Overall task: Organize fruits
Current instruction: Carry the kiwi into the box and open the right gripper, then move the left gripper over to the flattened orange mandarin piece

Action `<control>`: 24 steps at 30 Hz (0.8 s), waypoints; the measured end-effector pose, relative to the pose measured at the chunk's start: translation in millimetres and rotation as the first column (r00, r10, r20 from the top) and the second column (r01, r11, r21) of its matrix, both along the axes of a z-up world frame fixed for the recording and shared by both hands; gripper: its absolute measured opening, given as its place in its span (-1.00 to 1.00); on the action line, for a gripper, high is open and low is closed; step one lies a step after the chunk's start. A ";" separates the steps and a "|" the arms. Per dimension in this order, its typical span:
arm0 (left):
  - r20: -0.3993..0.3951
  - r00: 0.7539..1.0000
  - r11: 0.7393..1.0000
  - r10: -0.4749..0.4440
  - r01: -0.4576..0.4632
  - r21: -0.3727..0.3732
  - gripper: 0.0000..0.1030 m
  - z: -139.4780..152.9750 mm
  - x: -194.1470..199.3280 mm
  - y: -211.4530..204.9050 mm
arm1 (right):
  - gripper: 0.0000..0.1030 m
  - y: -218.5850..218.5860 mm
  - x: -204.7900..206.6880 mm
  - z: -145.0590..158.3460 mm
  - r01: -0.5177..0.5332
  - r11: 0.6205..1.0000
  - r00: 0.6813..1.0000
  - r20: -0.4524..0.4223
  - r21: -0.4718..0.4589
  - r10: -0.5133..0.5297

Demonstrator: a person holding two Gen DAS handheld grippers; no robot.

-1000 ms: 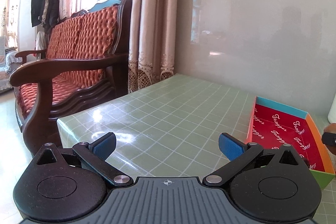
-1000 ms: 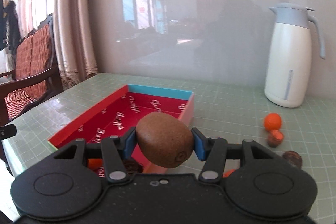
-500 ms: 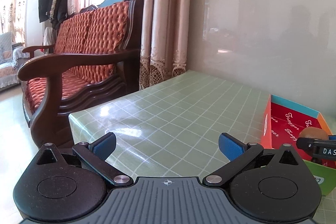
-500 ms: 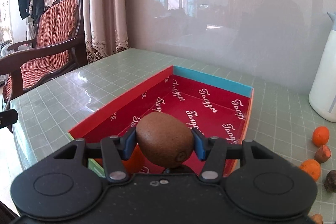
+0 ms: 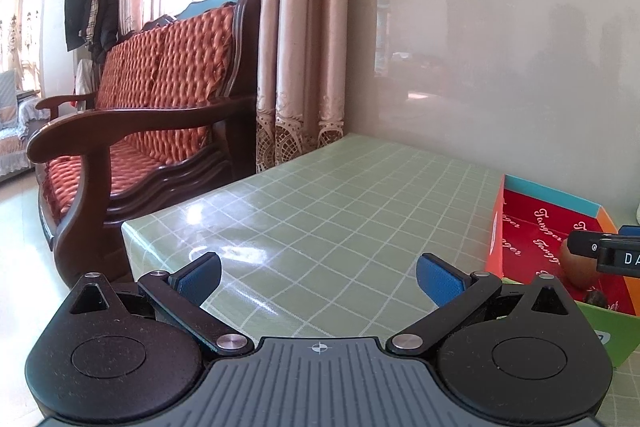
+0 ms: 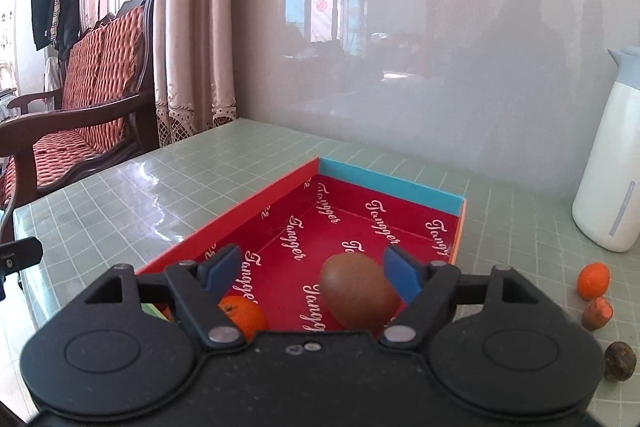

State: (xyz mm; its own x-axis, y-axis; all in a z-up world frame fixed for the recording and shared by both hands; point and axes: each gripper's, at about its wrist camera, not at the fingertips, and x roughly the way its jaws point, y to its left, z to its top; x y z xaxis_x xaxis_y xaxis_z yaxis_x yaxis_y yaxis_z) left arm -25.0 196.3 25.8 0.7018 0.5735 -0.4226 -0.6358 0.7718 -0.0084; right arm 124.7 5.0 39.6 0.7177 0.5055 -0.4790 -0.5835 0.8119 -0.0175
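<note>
The right gripper (image 6: 316, 273) has just been opening its jaws over the red box (image 6: 240, 223); the kiwi (image 6: 358, 291) sits between the blue pads, against the right one and clear of the left. An orange fruit (image 6: 244, 317) lies in the box below the left pad. The left gripper (image 5: 318, 277), jaws wide apart and empty, hangs over the green checked tablecloth (image 5: 340, 203), the box to its right.

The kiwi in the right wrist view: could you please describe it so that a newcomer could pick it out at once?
Find the red box with the blue far wall on the green checked table. Inside it, near the front, the kiwi lies between the open right gripper pads. It is brown, fuzzy and egg-shaped, unlike the smaller orange fruit to its left.
</note>
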 end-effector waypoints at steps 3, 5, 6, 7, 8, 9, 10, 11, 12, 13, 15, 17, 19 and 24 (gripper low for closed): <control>-0.003 1.000 1.000 -0.006 0.006 0.004 0.99 0.6 2.1 -3.2 | 0.59 -4.9 0.6 0.8 0.024 1.000 1.000 0.005 0.006 -0.024; -0.002 1.000 1.000 -0.010 0.010 0.003 1.00 1.3 3.1 -5.5 | 0.60 -8.9 -0.2 1.8 0.037 0.999 0.999 0.011 0.008 -0.037; -0.001 1.000 1.000 -0.013 0.013 0.002 0.99 1.7 3.6 -6.7 | 0.61 -10.9 -0.7 2.5 0.047 0.999 0.999 0.017 0.006 -0.047; -0.001 1.000 1.000 -0.017 0.017 0.000 0.99 2.0 4.4 -8.1 | 0.61 -12.7 -1.6 2.8 0.058 0.998 0.998 0.026 0.001 -0.058; 0.000 1.000 1.000 -0.023 0.023 0.000 0.99 2.2 5.3 -9.7 | 0.61 -15.3 -2.4 3.2 0.067 0.998 0.997 0.034 -0.002 -0.066; 0.001 1.000 1.000 -0.028 0.028 0.002 1.00 2.7 6.2 -12.0 | 0.62 -18.7 -3.1 3.7 0.077 0.997 0.996 0.041 -0.002 -0.077; 0.001 0.999 0.999 -0.035 0.035 0.006 0.99 3.2 7.4 -15.2 | 0.66 -21.9 -3.5 4.0 0.086 0.996 0.995 0.044 -0.004 -0.086; 0.002 0.999 0.999 -0.042 0.042 0.009 0.99 3.7 8.6 -18.4 | 0.66 -26.1 -3.7 4.3 0.097 0.995 0.994 0.046 -0.005 -0.097; 0.002 0.999 0.999 -0.050 0.050 0.012 0.99 4.1 9.9 -21.4 | 0.66 -30.8 -3.8 4.5 0.111 0.994 0.993 0.048 -0.005 -0.110; 0.001 0.998 0.998 -0.061 0.061 0.015 0.99 4.2 12.2 -25.6 | 0.66 -36.0 -3.9 5.1 0.126 0.992 0.991 0.050 -0.004 -0.126; -0.001 0.997 0.996 -0.081 0.081 0.022 1.00 4.8 16.0 -33.6 | 0.66 -49.7 -4.8 6.2 0.161 0.987 0.985 0.055 0.002 -0.161; -0.002 0.995 0.994 -0.104 0.104 0.031 0.99 5.5 20.0 -43.3 | 0.73 -64.8 -5.6 7.4 0.206 0.979 0.977 0.062 0.008 -0.206; -0.003 0.992 0.991 -0.127 0.127 0.042 0.99 6.2 24.4 -52.4 | 0.78 -82.4 -6.3 6.9 0.267 0.964 0.961 0.073 0.009 -0.267; -0.003 0.977 0.974 -0.215 0.214 0.079 0.99 7.5 36.9 -85.2 | 0.81 -138.1 -4.8 1.5 0.457 0.889 0.885 0.118 -0.029 -0.451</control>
